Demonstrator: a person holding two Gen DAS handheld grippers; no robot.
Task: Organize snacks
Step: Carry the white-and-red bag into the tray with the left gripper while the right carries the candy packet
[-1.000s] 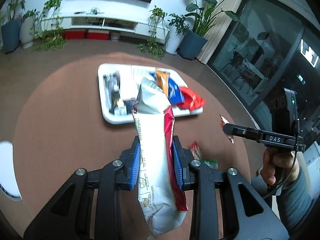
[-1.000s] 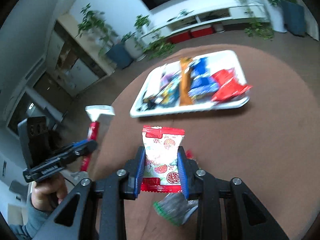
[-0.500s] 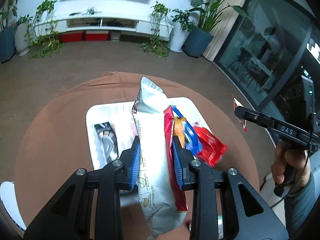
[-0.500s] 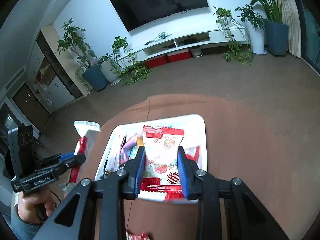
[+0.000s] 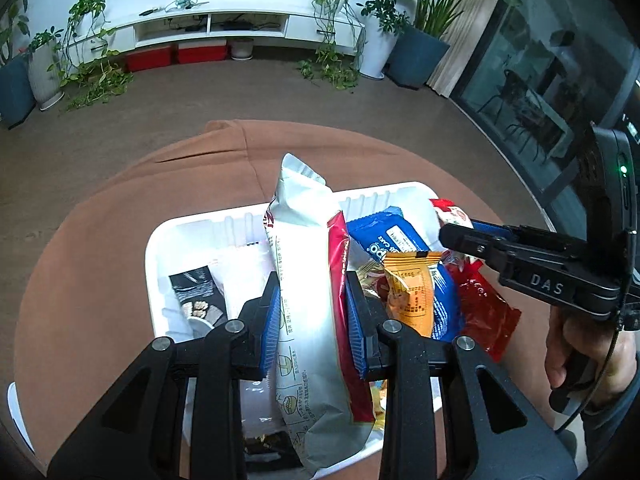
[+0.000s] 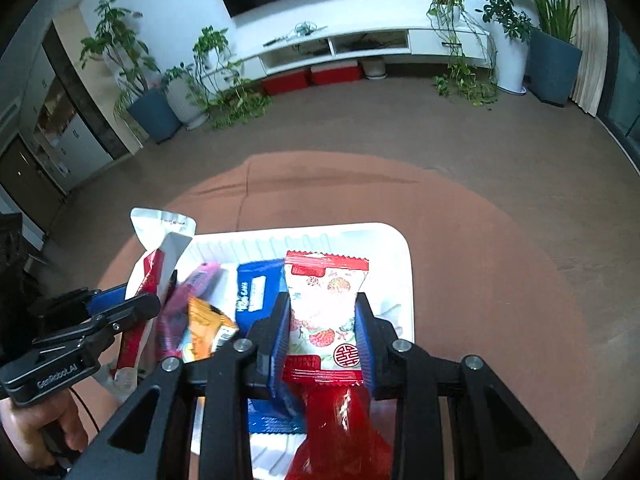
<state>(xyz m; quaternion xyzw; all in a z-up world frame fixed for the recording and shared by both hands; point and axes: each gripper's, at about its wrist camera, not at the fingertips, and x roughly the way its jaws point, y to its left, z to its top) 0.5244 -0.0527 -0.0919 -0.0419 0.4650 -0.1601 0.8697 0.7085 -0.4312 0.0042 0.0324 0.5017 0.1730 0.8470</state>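
Observation:
My left gripper (image 5: 312, 328) is shut on a long white-and-red snack pack (image 5: 308, 280) and holds it over the white tray (image 5: 192, 228). My right gripper (image 6: 322, 336) is shut on a small white-and-red strawberry candy pack (image 6: 324, 312), also over the tray (image 6: 396, 264). The tray holds a blue cookie pack (image 5: 396, 240), an orange pack (image 5: 412, 292), a red pack (image 5: 488, 316) and a black pack (image 5: 196, 292). The right gripper shows at the right of the left wrist view (image 5: 452, 232); the left gripper shows at the left of the right wrist view (image 6: 140, 306).
The tray sits on a round table with a brown cloth (image 6: 480, 280). A white object (image 5: 16, 416) lies at the table's left edge. Beyond are the floor, potted plants (image 6: 152, 112) and a white TV shelf (image 5: 208, 28).
Both grippers have moved forward with their packs, from above the bare cloth to directly above the tray. The tray now fills the lower part of both views.

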